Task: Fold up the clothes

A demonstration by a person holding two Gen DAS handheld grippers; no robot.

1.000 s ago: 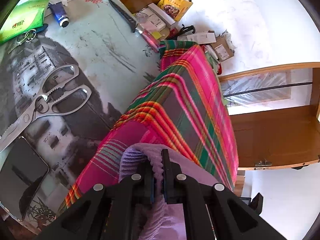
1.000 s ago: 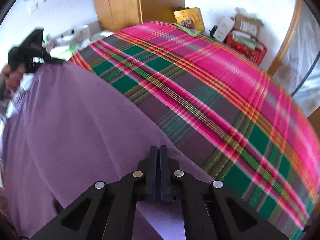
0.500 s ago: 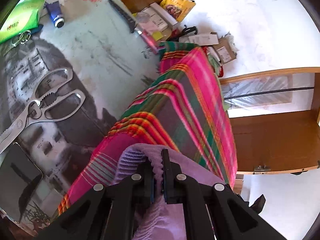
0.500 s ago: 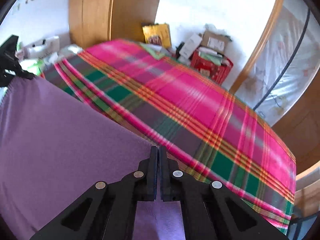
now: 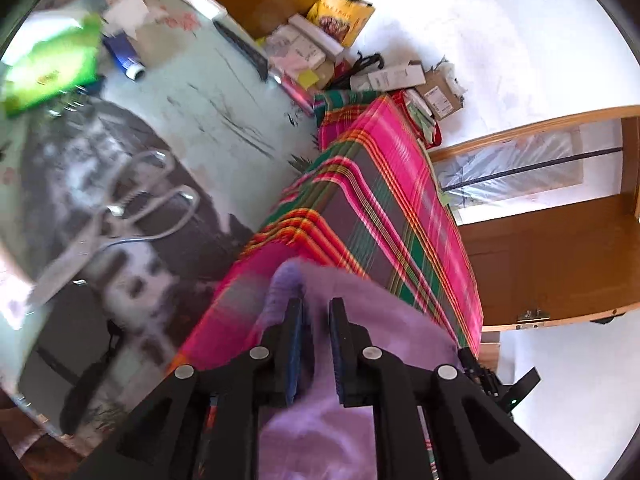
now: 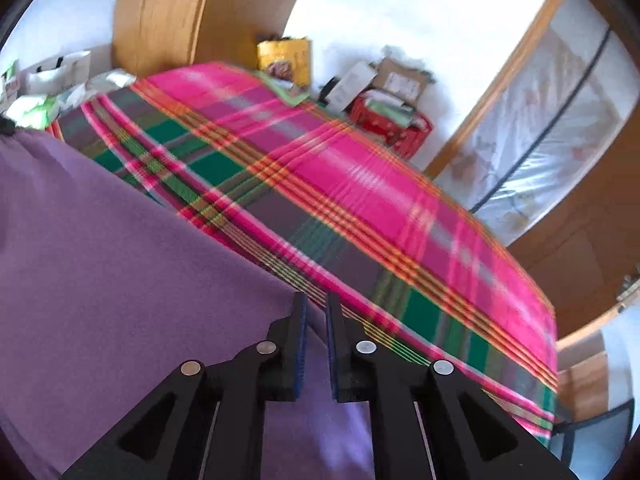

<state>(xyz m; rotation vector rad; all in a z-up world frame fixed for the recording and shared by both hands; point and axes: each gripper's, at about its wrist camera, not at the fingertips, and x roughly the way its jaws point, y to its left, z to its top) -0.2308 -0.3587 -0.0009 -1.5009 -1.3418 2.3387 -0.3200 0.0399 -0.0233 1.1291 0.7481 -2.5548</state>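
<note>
Inspected support surfaces. Bed (image 6: 360, 184) under my jaws was covered w/ a pink-green-orange plaid sheet (image 5: 384, 208), pulled flat. A purple garment (image 6: 120, 280) lay directly on the sheet at the near end, spread out; its ribbed edge (image 5: 284, 284) sat near the bed's side. Beside the bed stood a table (image 5: 208, 112) w/ a printed b&w cover. On it I noted: metal kitchen shears (image 5: 132, 208), a green packet (image 5: 52, 68), a blue tube (image 5: 124, 56), a long dark item (image 5: 244, 50), type unclear. Boxes lay at the far end, blurred.
</note>
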